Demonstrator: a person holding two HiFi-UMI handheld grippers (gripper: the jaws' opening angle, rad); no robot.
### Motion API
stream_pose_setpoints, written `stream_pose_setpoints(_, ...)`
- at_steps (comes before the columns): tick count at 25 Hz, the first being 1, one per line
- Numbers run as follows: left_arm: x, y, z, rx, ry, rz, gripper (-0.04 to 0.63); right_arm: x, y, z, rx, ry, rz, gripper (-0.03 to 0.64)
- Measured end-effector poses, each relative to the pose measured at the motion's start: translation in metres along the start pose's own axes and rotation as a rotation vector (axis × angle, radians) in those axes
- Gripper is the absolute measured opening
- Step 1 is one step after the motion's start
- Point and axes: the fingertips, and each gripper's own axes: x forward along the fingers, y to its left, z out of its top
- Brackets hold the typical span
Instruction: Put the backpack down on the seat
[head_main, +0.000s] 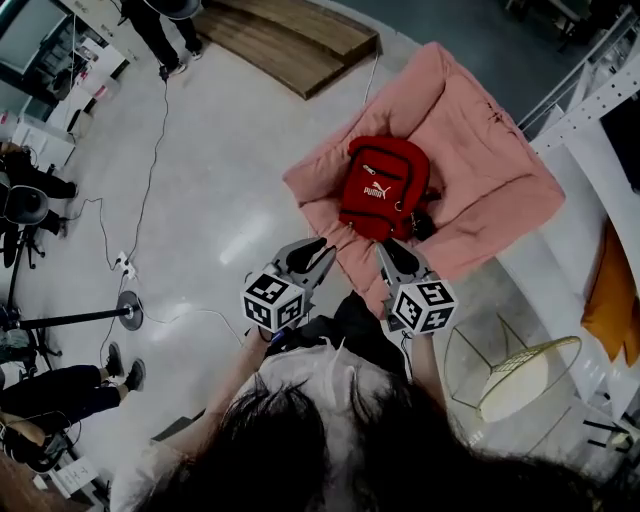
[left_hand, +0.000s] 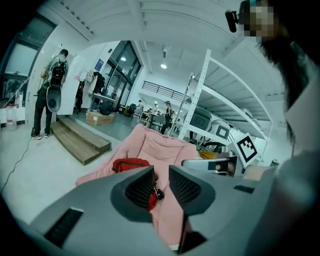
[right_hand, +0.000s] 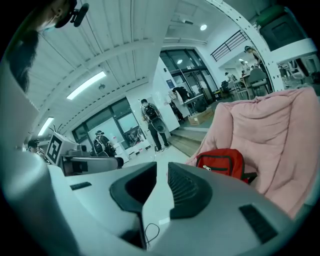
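A red backpack (head_main: 383, 185) lies on the pink cushioned seat (head_main: 480, 170), near its front edge. Both grippers hover just short of that edge, apart from the bag. My left gripper (head_main: 322, 250) points at the backpack's lower left and my right gripper (head_main: 385, 248) at its lower right. In the left gripper view the jaws (left_hand: 161, 177) stand a little apart with nothing gripped; the backpack (left_hand: 129, 164) and seat (left_hand: 165, 147) show beyond them. In the right gripper view the jaws (right_hand: 159, 175) keep a narrow empty gap, and the backpack (right_hand: 222, 162) rests on the seat (right_hand: 280, 140) to the right.
A low wooden platform (head_main: 290, 40) lies behind the seat. White shelving (head_main: 580, 110) and an orange cushion (head_main: 612, 300) stand at the right, and a wire-frame piece (head_main: 510, 375) at the lower right. A cable (head_main: 150, 180) crosses the floor; people stand at the left.
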Motion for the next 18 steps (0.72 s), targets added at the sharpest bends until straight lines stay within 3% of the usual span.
stream_pose_setpoints(10,-0.086,-0.017,-0.014,-0.002,-0.073,-0.012,0.1,-0.024,0.09,-0.028,-0.005,-0.02,0.004,0.077)
stream_pose_setpoints(18,-0.141,-0.043,-0.054,-0.023,-0.061,-0.062,0.1,-0.059,0.155,-0.065,-0.006,-0.021,-0.01,0.077)
